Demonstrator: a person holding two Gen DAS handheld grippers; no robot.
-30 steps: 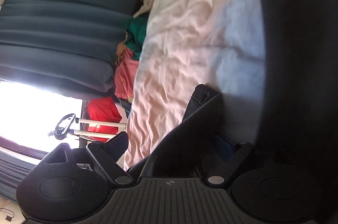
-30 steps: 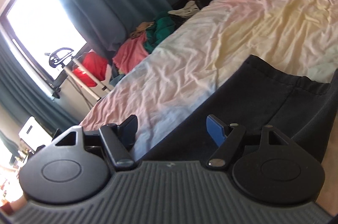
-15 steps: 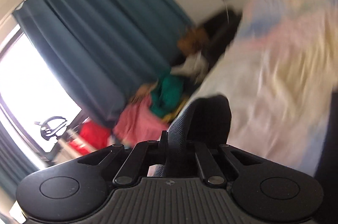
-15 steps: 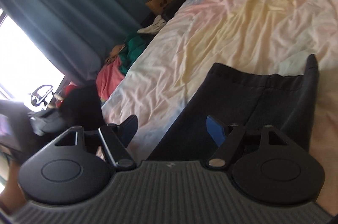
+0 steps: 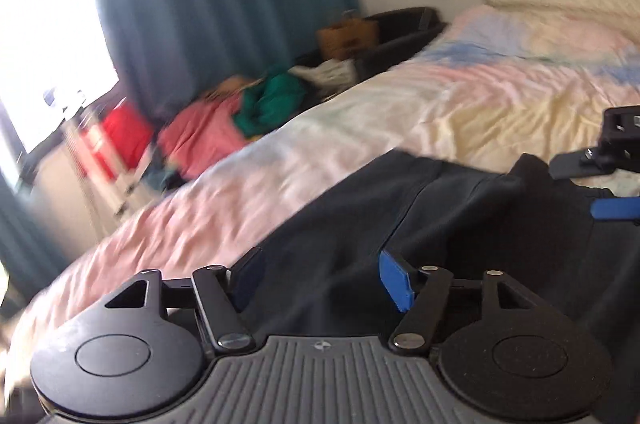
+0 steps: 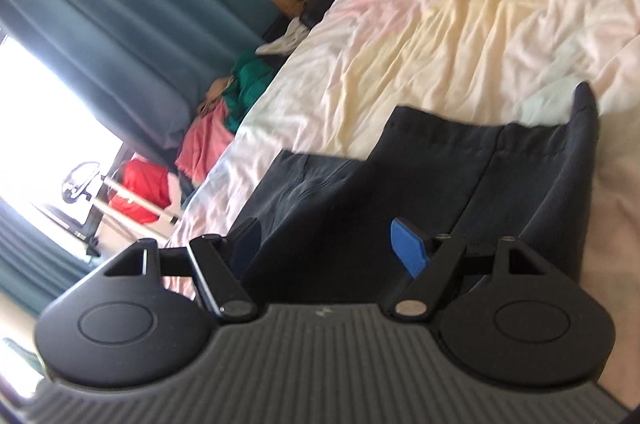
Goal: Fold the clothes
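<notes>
Just let go: left claw [image 5: 320, 278] was pinching a fold of the dark clothes [image 5: 420, 224] half a second back, and its jaws have just been opening. Now spread wide, nothing squeezed between the blue pads, only cloth lying flat behind the gap. Also lifted and rolled back level since a second ago.

Means one fold is likely dropped in place. Looks like a start on the job, with more folds still to make.

Right claw [image 6: 326, 246] wide apart too, same as a second ago, gripping nothing, hanging just over the near end of the clothes. Seen again at the right edge of the left view [image 5: 600, 184], close above the cloth.

Clothes lying on the bed [image 5: 460, 104], near its foot, with one far corner [image 6: 584, 96] poking up.

Hard to tell: left view smeared by motion. Near edge of the clothes hidden under both claws. Kind of garment unclear. Pile of pink and green things [image 5: 240, 112] beside the bed blurry.
</notes>
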